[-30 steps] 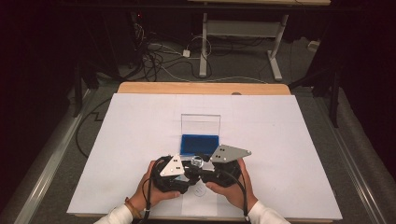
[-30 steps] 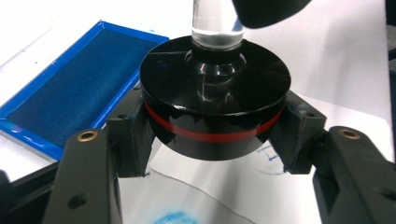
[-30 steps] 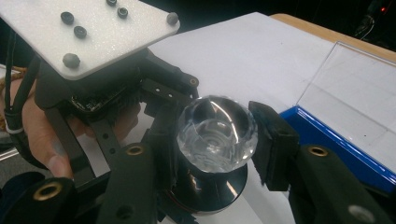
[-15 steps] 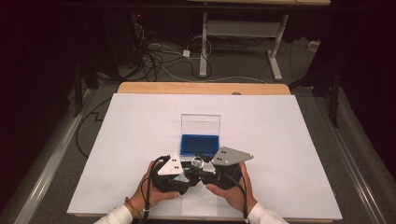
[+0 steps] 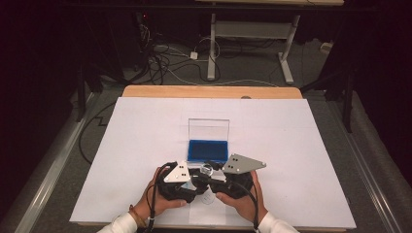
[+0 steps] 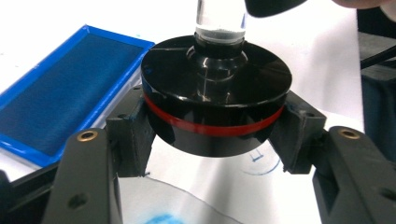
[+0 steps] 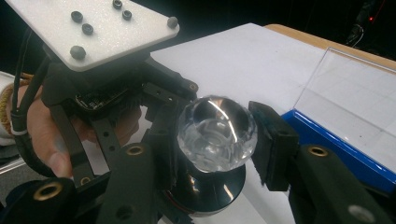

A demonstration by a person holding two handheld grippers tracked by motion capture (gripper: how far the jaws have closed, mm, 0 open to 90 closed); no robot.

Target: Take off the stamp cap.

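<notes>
- Holding the round black stamp with a red band and a clear faceted knob (image 6: 215, 105) takes both claws at once: the left gripper (image 6: 212, 140) has its jaws clenched on the black disc base, one pad on each side of it.
- The right gripper (image 7: 217, 140) is clamped around the clear knob on top of the same stamp, with the left gripper just behind it in that view.
- In the high view the stamp (image 5: 206, 171) sits between the two grippers, just in front of the blue ink pad in its clear open-lidded case (image 5: 208, 150), on the person's side of it and raised off the white paper sheet (image 5: 291, 145).
- A faint round blue print (image 6: 261, 163) already lies on the paper on the near side of the ink pad, and a blue smear (image 6: 161, 218) shows lower in the left gripper view, so I judge at least one stamping done.
- The ink pad lid stands open, so inking is still possible.
- Left, as I read it: press the stamp again or set it down, then release both grips.
</notes>
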